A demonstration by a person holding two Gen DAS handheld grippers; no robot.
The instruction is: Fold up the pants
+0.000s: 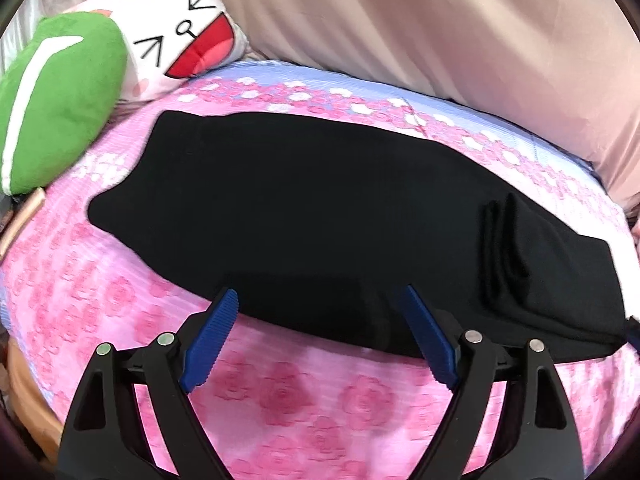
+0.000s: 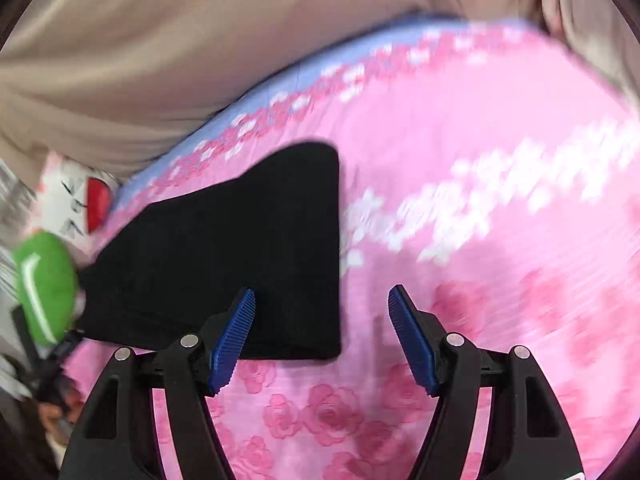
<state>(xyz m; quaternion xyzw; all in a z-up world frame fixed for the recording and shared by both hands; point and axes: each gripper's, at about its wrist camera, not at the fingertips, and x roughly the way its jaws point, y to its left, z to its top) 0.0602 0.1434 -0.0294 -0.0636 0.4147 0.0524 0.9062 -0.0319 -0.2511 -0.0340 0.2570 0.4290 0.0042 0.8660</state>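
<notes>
Black pants (image 1: pixel 304 216) lie flat on a pink flowered bedspread (image 1: pixel 304 400), stretched from left to right, with bunched folds of cloth near their right end. My left gripper (image 1: pixel 320 296) is open and empty, just above the pants' near edge. In the right wrist view the pants' right end (image 2: pixel 248 256) shows as a straight-edged black shape. My right gripper (image 2: pixel 322 298) is open and empty over the pants' near right corner, left finger (image 2: pixel 234 340) over the cloth, right finger (image 2: pixel 412 336) over the bedspread.
A green plush pillow (image 1: pixel 60 100) and a white cartoon-face pillow (image 1: pixel 188 36) sit at the bed's far left. A beige curtain (image 1: pixel 440 24) hangs behind the bed. A wooden bed edge (image 1: pixel 24 392) shows at the lower left.
</notes>
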